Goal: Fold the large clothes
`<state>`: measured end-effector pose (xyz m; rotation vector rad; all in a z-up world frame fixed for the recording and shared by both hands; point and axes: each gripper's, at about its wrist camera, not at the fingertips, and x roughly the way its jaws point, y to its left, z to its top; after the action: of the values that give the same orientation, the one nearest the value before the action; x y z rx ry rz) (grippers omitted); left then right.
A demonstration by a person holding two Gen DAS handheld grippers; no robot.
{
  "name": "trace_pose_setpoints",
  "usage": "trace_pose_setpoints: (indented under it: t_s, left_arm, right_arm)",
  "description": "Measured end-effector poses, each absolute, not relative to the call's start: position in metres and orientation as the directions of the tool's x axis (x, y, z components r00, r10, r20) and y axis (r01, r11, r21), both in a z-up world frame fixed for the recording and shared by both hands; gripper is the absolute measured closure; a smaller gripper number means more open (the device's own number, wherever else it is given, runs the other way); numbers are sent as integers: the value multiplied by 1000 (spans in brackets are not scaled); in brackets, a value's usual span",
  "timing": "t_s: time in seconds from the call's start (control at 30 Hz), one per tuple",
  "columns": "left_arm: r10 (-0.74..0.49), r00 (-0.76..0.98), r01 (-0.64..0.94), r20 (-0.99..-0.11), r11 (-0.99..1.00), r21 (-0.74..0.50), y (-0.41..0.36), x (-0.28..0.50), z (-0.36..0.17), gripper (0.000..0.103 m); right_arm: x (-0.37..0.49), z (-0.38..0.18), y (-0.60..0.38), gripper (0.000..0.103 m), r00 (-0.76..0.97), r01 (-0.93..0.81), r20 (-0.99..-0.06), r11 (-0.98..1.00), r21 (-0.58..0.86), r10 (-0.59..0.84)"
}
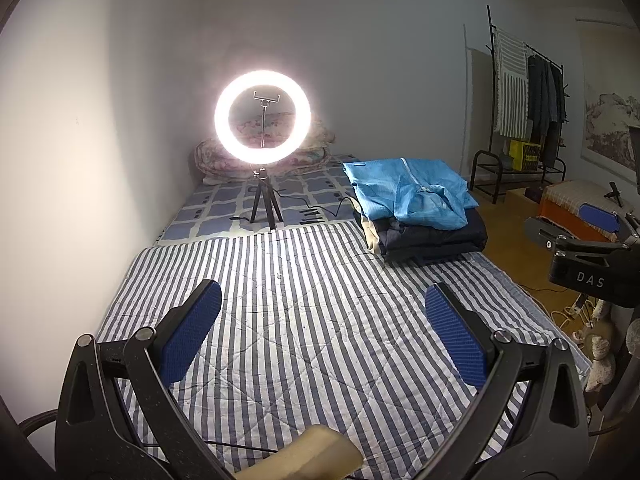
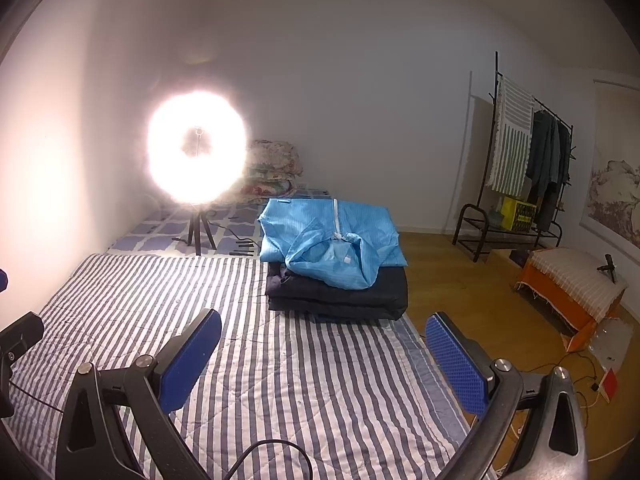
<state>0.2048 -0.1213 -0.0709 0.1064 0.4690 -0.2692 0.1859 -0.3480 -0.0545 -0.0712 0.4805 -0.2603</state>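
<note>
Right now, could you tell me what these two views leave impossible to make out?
- Dark folded clothes: the blue garment covers them in both views; their number is unclear.
- Ring light centre: glare washes it out in the right wrist view.
- Right gripper: cut off by the left wrist view's edge.

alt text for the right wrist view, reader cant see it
The open right gripper hovers over a striped quilt, holding nothing. Ahead, a loosely folded light blue garment tops a stack of dark folded clothes at the bed's right edge. A glaring ring light stands far left.
</note>
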Motion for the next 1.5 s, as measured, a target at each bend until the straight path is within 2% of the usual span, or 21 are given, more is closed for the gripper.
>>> trace_pose_setpoints:
  t_s: [1.13,1.5]
  left_arm:
    - [-244,852,290,-464,956,30,-131,200,-72,0]
    - [-244,849,269,-469,963,-16,-130,194,-69,0]
  right_arm:
    - [185,-60,-342,0,848,238,-450,960,-150,-280]
    - [182,-60,-342,0,846,246,-448,957,-155,-290]
